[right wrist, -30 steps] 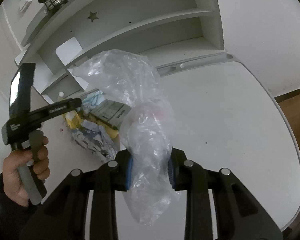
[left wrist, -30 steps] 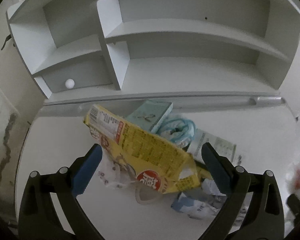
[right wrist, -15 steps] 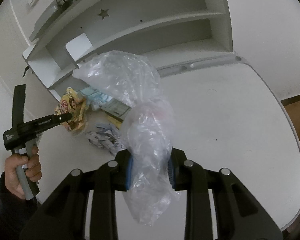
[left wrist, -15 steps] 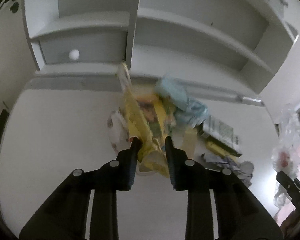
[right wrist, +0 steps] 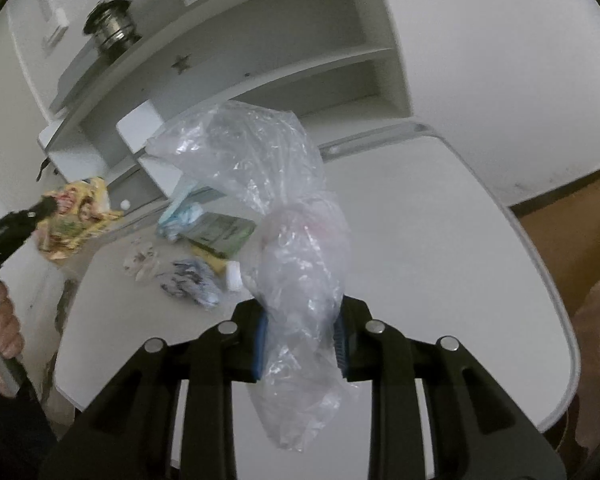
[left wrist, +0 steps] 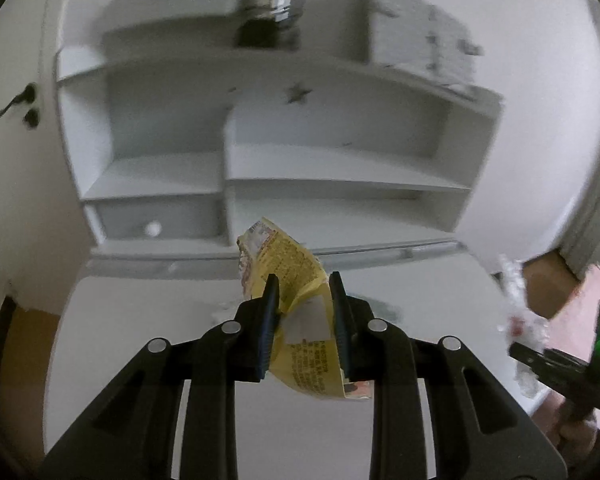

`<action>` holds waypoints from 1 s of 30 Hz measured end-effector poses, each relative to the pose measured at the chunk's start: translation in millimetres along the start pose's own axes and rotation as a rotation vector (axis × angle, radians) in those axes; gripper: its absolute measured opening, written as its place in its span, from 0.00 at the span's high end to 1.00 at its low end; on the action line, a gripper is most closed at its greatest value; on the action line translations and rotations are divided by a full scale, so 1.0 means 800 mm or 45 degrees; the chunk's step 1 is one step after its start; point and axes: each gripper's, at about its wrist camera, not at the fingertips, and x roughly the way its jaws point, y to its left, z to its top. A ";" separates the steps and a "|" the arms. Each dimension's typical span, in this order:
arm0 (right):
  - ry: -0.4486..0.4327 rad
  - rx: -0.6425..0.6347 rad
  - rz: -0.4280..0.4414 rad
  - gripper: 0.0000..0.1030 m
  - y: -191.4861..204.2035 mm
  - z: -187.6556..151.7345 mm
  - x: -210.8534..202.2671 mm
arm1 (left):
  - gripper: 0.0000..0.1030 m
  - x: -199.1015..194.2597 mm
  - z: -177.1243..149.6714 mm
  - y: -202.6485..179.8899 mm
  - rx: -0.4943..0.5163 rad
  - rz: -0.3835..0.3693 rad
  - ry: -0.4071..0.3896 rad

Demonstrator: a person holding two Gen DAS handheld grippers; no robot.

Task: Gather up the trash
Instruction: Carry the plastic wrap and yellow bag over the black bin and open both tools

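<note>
Pinching yellow wrapper (left wrist: pixel 300 320), clear bag (right wrist: pixel 300 280)

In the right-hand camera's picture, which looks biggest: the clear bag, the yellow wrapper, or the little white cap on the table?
1. clear bag, though it sits nearest the camera, in the right tongs, so it looks bigger than it is.
2. yellow wrapper, held farther off.
3. white cap.
</note>
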 end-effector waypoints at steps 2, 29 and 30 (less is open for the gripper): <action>-0.021 0.037 -0.034 0.75 -0.020 -0.005 -0.015 | 0.76 -0.004 -0.001 -0.037 0.053 -0.080 0.007; -0.072 1.055 -0.771 0.75 -0.435 -0.294 -0.237 | 0.76 0.088 -0.287 -0.657 1.029 -1.142 0.542; -0.047 1.080 -0.764 0.75 -0.445 -0.302 -0.233 | 0.76 0.100 -0.302 -0.669 1.054 -1.145 0.575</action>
